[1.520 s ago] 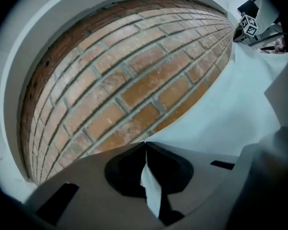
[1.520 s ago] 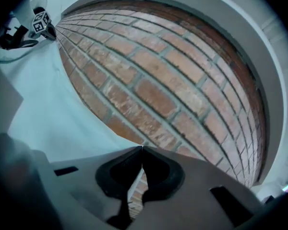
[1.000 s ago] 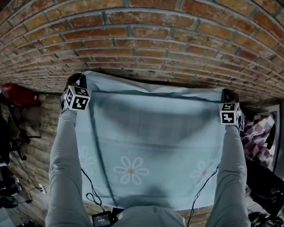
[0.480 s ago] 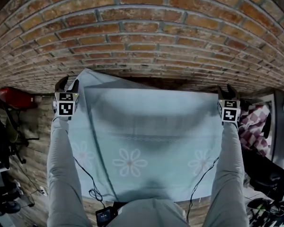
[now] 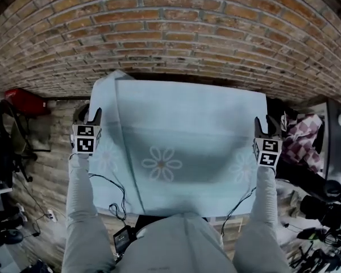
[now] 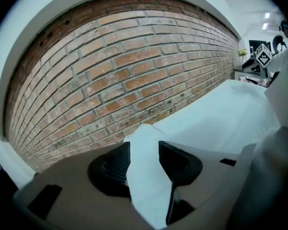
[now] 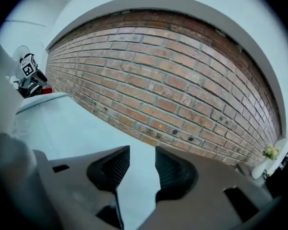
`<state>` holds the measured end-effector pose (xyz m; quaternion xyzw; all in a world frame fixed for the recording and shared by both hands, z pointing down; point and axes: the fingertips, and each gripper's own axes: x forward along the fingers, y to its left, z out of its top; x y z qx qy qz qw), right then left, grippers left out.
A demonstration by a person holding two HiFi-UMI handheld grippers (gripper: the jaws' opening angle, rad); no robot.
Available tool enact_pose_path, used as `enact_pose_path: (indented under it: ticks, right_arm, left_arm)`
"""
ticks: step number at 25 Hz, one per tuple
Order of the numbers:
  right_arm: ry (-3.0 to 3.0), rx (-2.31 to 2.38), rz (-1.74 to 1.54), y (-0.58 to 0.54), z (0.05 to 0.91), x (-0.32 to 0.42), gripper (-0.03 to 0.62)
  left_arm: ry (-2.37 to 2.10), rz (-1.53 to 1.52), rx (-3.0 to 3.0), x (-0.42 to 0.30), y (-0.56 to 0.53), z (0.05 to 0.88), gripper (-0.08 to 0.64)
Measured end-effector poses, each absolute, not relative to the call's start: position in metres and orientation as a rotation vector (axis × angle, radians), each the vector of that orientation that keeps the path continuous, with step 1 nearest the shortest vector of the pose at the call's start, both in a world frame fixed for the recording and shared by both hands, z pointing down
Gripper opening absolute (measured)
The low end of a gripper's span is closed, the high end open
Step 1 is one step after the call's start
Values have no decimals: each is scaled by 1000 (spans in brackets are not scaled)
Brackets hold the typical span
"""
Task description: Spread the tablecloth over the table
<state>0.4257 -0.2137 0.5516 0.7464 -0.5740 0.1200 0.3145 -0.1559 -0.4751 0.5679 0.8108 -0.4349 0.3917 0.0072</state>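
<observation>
The pale blue tablecloth [image 5: 182, 129] with flower prints lies flat over the table, its far edge against the brick wall. Its far left corner [image 5: 116, 74] sticks up a little. My left gripper [image 5: 88, 114] hovers beside the cloth's left edge, jaws open. In the left gripper view a strip of cloth [image 6: 146, 176] shows in the gap of the left gripper [image 6: 144, 152], and the pads do not press on it. My right gripper [image 5: 265, 124] is beside the right edge. Its jaws are wide and closing slightly. The right gripper [image 7: 142, 159] shows only cloth [image 7: 62, 123] beyond its gap.
A brick wall [image 5: 170, 33] runs just behind the table. A red object [image 5: 25, 100] sits on the floor at left by chair legs. A checked cloth [image 5: 301, 138] and dark clutter crowd the right side. Cables hang from both arms.
Both grippers opened and let go of the cloth's far corners, then drew back toward me along its sides. The cloth dropped and now lies flat.
</observation>
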Motion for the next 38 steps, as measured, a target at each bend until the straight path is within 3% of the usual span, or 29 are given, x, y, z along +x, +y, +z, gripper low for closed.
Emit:
enact_pose_path:
  ticks: [12,23,34,38]
  right_arm:
    - [-1607,1958,494,-99,583,265,170]
    - [-1828,1834,504,-71,578,133,169]
    - [-2035,1552,438,-75,572,62,164]
    - [-2074,1496,429,-73,575,56,160]
  left_arm:
    - [-1296,1025,2468,-210,-330,571,187]
    - [-1250,1121,2359,-249,-209,603,187]
    - [-1285,1158,2061,-279,-105,659,185]
    - [-1326,1099,2027,-273,-103,663,115]
